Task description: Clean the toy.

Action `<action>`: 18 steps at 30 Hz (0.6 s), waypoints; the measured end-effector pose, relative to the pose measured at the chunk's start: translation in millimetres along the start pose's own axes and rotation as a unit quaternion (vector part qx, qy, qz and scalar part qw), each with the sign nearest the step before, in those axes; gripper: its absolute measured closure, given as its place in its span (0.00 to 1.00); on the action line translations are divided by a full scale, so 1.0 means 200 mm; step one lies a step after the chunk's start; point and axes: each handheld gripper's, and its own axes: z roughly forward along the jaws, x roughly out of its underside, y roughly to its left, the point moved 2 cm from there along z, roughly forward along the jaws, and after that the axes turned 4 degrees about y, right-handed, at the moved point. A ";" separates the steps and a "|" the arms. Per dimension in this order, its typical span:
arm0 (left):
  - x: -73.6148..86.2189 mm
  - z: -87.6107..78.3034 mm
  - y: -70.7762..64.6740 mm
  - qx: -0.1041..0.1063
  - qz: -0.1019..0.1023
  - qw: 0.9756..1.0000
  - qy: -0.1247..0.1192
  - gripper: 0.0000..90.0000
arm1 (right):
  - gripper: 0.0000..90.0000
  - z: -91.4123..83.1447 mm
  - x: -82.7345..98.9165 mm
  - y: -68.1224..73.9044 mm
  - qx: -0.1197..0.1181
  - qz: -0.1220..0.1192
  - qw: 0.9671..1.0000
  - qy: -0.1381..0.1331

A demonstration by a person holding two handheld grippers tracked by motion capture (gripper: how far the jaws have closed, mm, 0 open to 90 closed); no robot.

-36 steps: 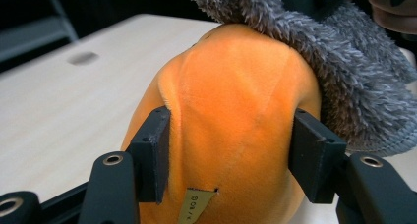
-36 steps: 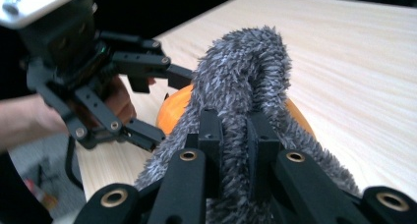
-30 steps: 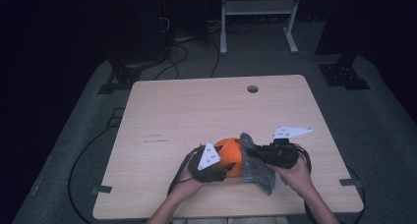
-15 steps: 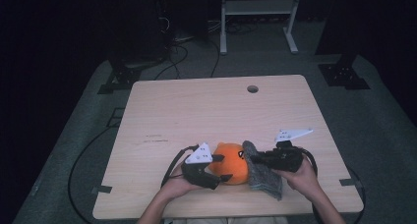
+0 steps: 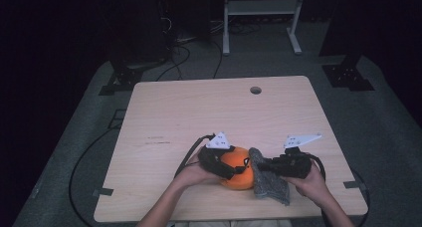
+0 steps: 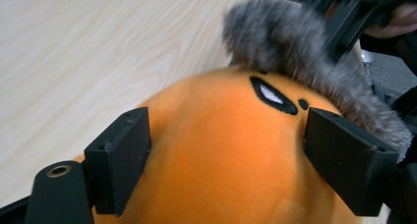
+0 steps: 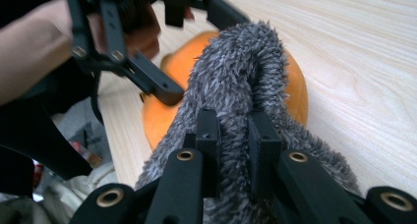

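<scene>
An orange plush toy point(image 5: 238, 173) with a stitched black-and-white eye point(image 6: 273, 94) lies near the table's front edge. A grey fuzzy cloth point(image 5: 268, 183) drapes over its right side. My left gripper point(image 5: 237, 168) reaches onto the plush from the left. Its jaws have just been opening and now stand apart, with the orange plush point(image 6: 221, 135) bulging between the pads point(image 6: 120, 160). My right gripper point(image 7: 235, 130) is shut on a fold of the grey cloth point(image 7: 246, 62), pulled up against the plush point(image 7: 162, 116). The right gripper point(image 5: 263, 165) comes in from the right.
The light wooden table point(image 5: 199, 112) has a small round hole point(image 5: 256, 90) near its far edge. Cables run over the grey floor at the left, and a white frame stands behind the table. Both forearms come in from the bottom edge.
My left gripper has shifted slightly up and to the right against the orange plush. The right hand with the grey cloth has hardly moved.
</scene>
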 end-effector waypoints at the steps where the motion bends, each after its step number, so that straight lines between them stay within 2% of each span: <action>1: 0.01 0.00 0.00 0.002 0.004 1.000 0.005 0.23 | 0.86 -0.01 0.00 0.00 -0.002 0.001 1.000 -0.004; 4: 0.02 0.00 -0.02 -0.009 0.021 1.000 0.017 0.41 | 0.86 -0.05 0.01 -0.01 -0.009 0.011 1.000 -0.021; 5: 0.03 0.00 -0.03 -0.017 0.029 0.999 0.013 0.46 | 0.86 -0.06 0.01 -0.01 -0.008 0.013 1.000 -0.023; 7: 0.03 0.00 -0.04 -0.036 0.032 0.999 0.005 0.53 | 0.86 -0.08 0.02 -0.02 0.002 0.014 1.000 -0.027; 9: 0.04 0.00 -0.06 -0.052 0.033 0.998 -0.005 0.56 | 0.86 -0.10 0.02 -0.03 0.018 0.016 0.999 -0.030; 13: 0.03 -0.04 -0.09 -0.062 0.026 0.997 -0.032 0.61 | 0.86 -0.15 0.04 -0.06 0.041 0.022 0.998 -0.032; 18: 0.03 -0.05 -0.10 -0.071 0.023 0.996 -0.047 0.62 | 0.85 -0.26 0.08 -0.17 0.098 0.037 0.994 -0.037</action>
